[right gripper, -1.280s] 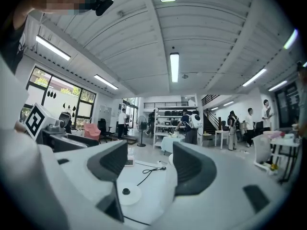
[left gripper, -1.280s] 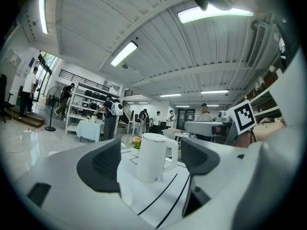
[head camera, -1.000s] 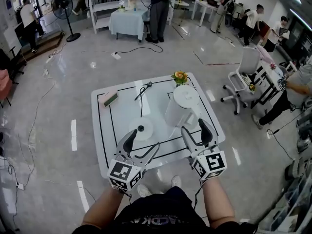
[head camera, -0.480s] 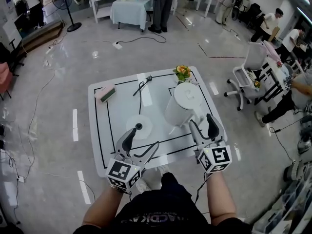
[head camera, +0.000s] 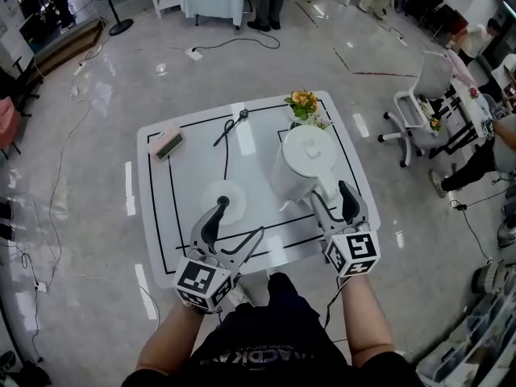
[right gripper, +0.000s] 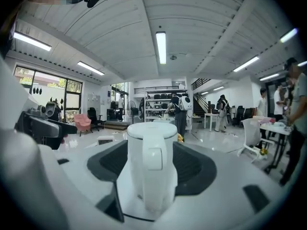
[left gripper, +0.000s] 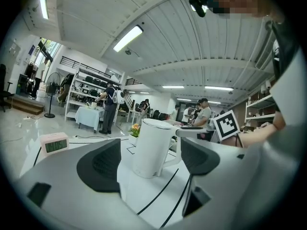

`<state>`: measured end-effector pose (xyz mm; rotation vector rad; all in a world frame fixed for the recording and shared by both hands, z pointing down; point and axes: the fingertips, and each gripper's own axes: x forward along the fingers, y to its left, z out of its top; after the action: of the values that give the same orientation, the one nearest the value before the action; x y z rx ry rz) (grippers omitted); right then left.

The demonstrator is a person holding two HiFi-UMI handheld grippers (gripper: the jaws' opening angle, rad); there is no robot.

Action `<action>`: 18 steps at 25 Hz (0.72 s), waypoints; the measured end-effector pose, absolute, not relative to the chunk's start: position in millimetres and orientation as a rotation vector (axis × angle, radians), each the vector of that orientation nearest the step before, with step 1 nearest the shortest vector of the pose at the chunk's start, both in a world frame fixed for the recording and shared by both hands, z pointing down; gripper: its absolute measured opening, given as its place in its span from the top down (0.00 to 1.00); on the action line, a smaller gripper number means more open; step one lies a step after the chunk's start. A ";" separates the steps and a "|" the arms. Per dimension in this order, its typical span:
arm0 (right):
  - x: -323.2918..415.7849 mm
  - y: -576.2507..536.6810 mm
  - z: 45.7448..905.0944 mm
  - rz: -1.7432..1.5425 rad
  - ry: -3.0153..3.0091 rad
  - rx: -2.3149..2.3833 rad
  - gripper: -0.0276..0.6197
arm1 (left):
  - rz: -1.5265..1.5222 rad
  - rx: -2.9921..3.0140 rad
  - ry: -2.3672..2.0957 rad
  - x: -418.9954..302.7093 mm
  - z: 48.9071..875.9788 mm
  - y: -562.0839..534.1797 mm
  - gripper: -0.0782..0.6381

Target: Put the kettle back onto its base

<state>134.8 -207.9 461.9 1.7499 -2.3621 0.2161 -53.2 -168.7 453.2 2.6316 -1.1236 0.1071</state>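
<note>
Base (head camera: 211, 189) partly behind left tool (head camera: 240, 218)

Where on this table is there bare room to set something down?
Bare: the left strip between the pink clock and the base, and the middle between the cable and the kettle. Crowded: the right side, where kettle, flowers and right gripper sit close.
</note>
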 end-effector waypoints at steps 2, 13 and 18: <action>138.1 -210.5 471.3 0.247 -2.355 1.742 0.53 | 0.117 2.626 -1.127 -50.7 455.4 -169.4 0.36; 140.8 -226.0 513.0 0.418 -2.355 1.664 0.53 | 0.140 2.595 -1.153 -42.6 463.0 -172.3 0.36; 139.5 -228.4 529.4 0.474 -2.346 1.601 0.53 | 0.156 2.585 -1.154 -38.8 470.2 -171.8 0.36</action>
<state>139.5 -228.4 529.4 1.6007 -2.3457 0.4743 -38.8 -171.8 470.2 2.5848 -1.1535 0.1565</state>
